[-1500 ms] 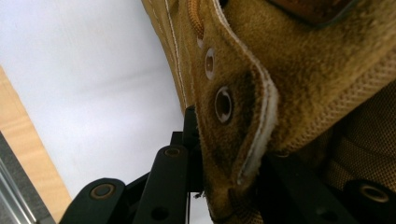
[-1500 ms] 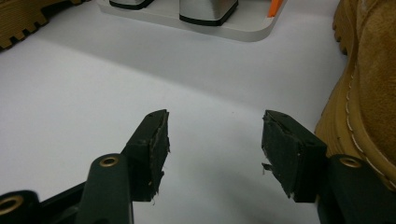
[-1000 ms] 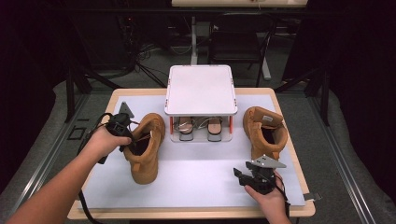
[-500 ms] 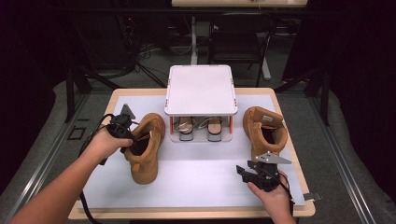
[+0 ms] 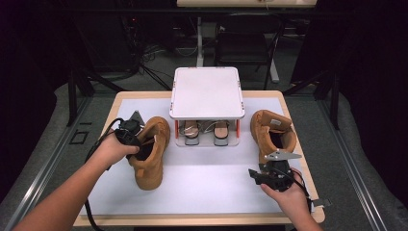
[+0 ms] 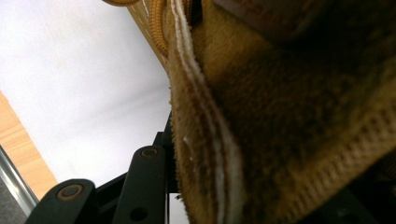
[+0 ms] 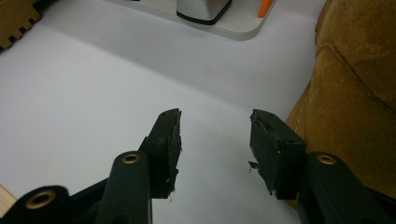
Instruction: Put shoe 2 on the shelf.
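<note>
Two tan suede boots stand on the white mat. In the high view my left gripper [image 5: 131, 131] sits at the collar of the left boot [image 5: 150, 159]. The left gripper view has that boot's collar edge [image 6: 210, 154] between the jaws. They have just been opening, and the one jaw I can see stands a little off the suede. My right gripper [image 5: 256, 176] hovers near the front edge, in front of the right boot [image 5: 272, 129]. Its jaws have just been closing, but they are apart with nothing between them [image 7: 215, 140]. The right boot's side [image 7: 355, 102] is just to their right.
A white two-level shoe rack [image 5: 206, 91] stands at the back centre, with a pair of shoes [image 5: 207, 131] under its top. Its corner [image 7: 224, 23] lies ahead of the right gripper. Bare white mat [image 5: 207, 178] lies between the boots. The wooden table edge [image 5: 192, 220] runs along the front.
The right gripper has risen slightly near the front edge. The left hand has stayed at the left boot's collar.
</note>
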A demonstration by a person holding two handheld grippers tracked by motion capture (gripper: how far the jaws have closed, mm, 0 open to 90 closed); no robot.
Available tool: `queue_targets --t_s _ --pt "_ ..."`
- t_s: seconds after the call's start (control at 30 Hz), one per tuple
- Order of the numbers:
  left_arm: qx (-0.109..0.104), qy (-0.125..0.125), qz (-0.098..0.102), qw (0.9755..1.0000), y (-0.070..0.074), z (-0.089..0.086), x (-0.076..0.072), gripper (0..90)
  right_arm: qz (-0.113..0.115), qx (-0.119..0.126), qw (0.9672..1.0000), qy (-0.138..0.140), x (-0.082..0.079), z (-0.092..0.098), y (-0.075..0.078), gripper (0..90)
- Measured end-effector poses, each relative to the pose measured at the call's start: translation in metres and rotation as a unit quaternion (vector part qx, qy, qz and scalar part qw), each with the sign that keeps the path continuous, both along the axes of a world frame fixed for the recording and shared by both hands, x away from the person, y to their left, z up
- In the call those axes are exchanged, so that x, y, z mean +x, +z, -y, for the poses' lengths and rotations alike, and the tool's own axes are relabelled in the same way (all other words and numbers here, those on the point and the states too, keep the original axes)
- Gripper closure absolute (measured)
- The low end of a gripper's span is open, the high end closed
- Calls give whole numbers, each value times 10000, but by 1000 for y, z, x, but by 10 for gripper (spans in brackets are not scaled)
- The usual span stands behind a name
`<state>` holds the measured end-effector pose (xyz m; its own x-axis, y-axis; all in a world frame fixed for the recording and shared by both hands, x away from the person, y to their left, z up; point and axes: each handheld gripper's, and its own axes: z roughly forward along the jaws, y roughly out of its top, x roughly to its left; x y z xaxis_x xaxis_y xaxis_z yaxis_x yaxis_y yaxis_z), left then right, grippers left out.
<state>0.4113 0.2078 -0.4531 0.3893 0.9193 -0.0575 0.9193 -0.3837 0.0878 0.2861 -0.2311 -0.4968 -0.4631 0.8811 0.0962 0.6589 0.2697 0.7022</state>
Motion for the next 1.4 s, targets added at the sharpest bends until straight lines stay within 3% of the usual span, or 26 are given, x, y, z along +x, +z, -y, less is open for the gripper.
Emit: queue_targets --t_s 0.37,0.73,0.97,1.07,1.17,1.2,1.23,1.4 --pt "-12 -123 8 9999 -1 -2 -1 654 -472 -480 9975 221 13 -8 12 552" --pt "-37 -115 -15 9999 -2 -2 0 653 -986 -512 9936 203 29 -1 28 577" --pt "-47 -107 -17 9999 -3 -2 0 652 -1524 -629 9858 315 40 3 52 580" --pt "-43 -108 -13 9999 -3 -2 0 652 -1579 -719 9844 293 43 4 61 595" --pt "-46 -92 -3 9999 -3 -2 -1 652 -1741 -926 9799 311 49 6 75 604" --pt "-46 -92 -3 9999 -3 -2 -1 652 -1741 -926 9799 311 49 6 75 604" --pt "-45 -89 0 10000 -3 -2 0 652 -1856 -1002 9770 309 53 6 84 607" --pt "-29 -79 -31 10000 -3 -2 0 650 -2103 -1179 9701 268 62 6 101 610"
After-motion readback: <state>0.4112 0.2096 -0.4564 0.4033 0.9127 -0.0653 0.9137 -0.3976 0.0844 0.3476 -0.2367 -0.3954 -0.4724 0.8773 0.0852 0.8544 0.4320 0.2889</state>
